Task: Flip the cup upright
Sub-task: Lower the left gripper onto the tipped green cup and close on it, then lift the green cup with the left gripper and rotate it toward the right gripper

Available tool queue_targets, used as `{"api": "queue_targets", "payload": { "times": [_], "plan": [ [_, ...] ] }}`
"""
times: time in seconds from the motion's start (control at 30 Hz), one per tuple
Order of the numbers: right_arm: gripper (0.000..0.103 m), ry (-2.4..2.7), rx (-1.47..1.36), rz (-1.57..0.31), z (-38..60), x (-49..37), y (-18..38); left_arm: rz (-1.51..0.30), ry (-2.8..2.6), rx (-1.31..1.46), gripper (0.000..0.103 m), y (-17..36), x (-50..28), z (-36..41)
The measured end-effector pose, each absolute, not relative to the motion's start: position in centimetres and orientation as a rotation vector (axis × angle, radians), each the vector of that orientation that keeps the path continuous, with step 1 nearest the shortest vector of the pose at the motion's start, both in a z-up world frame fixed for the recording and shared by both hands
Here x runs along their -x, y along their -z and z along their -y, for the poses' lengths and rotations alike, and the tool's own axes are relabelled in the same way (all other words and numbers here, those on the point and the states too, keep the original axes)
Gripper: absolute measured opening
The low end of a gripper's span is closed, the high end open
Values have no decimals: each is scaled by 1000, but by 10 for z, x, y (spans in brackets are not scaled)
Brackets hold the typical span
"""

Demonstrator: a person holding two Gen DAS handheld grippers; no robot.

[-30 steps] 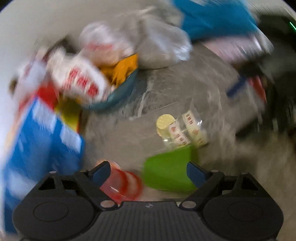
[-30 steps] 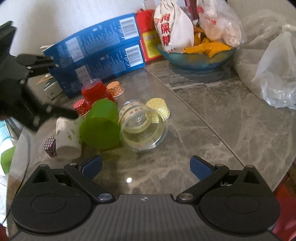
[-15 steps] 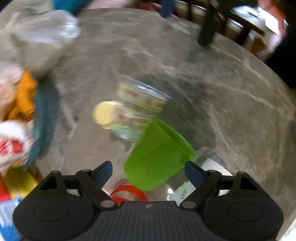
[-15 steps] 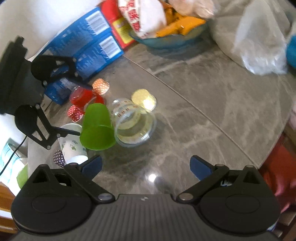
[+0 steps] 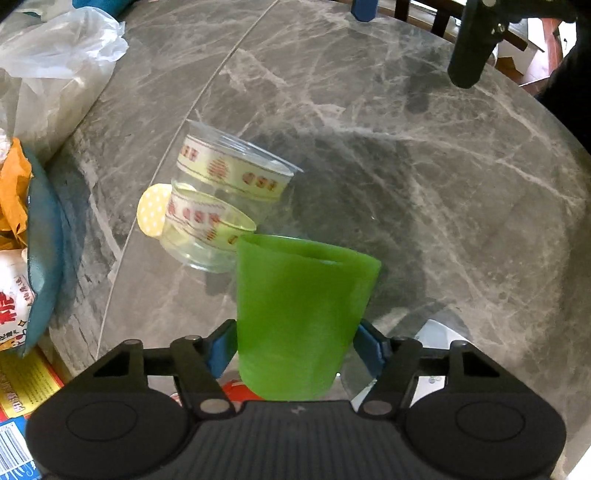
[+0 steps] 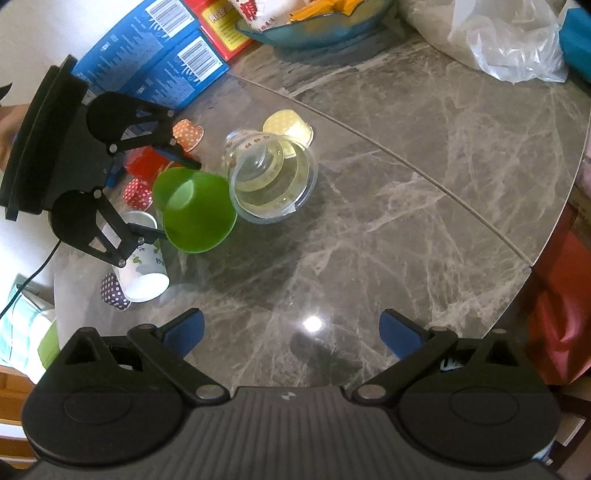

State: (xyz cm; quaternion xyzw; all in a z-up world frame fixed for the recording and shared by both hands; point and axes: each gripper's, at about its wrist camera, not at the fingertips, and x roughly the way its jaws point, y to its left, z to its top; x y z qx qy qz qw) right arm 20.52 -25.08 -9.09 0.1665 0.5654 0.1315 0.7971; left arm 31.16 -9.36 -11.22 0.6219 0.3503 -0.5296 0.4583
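A green plastic cup (image 5: 299, 317) lies on its side on the grey marble table (image 5: 424, 166), mouth pointing away from my left gripper. My left gripper (image 5: 295, 345) has its blue pads against both sides of the cup's base end and is shut on it. In the right wrist view the green cup (image 6: 194, 212) shows its open mouth, with the left gripper (image 6: 162, 197) around its base. My right gripper (image 6: 291, 334) is open and empty above the table's near part.
Two clear nested plastic cups (image 5: 221, 195) lie on their sides touching the green cup. A yellow dotted paper cup (image 6: 288, 127), a red cup (image 6: 146, 166), small dotted cups and a white paper cup (image 6: 142, 277) lie around. Blue boxes (image 6: 166, 55), a blue snack bowl (image 6: 314, 26) and a plastic bag (image 6: 509, 40) stand behind.
My left gripper swung round, moved in and closed its pads on the green cup's base. My right gripper rose and pulled back, staying open.
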Motion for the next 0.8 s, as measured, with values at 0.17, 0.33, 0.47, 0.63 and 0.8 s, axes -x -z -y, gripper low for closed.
{"api": "queue_targets", "payload": {
  "times": [0.17,0.33,0.47,0.63,0.8],
  "plan": [
    [102,-299,-344,-1225,245,-205,91,-841,1285,-1469,70,109,-314,95],
    [102,-310,-343,-1227,240,-204,91,-878,1253,-1414,70,106,-311,97],
    [102,-313,-341,-1225,240,-204,89,-934,1180,-1280,69,92,-316,97],
    [102,-299,-356,-1206,245,-198,82,-985,1084,-1067,69,67,-314,92],
    [102,-279,-353,-1193,250,-193,72,-1092,905,-766,69,56,-296,68]
  ]
}}
